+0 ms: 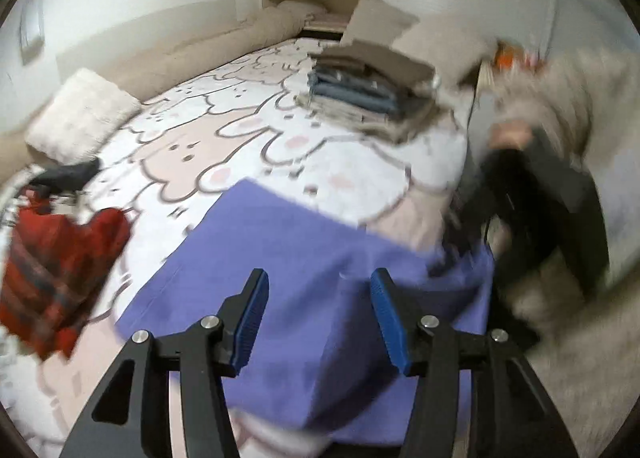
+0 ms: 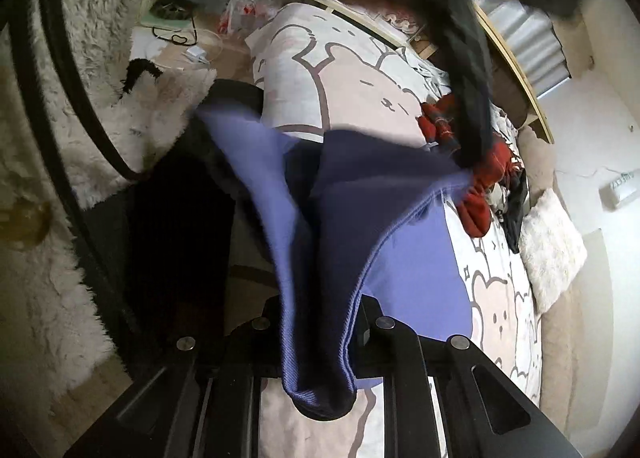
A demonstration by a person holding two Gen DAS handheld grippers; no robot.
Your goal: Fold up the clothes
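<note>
On bear-print bed [image 1: 240, 125], purple garment [image 1: 320, 258] lies part-spread; R gripper [image 2: 320, 322] pinches its ribbed hem, lifting it w/ slack to fold over. L gripper [image 1: 318, 294] hovers wide, empty, above cloth.

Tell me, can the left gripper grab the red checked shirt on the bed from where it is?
Probably yes. The left gripper is open and empty above the purple cloth, and the red checked shirt lies off to its left on the bedsheet with nothing between. It would have to swing sideways first.
</note>
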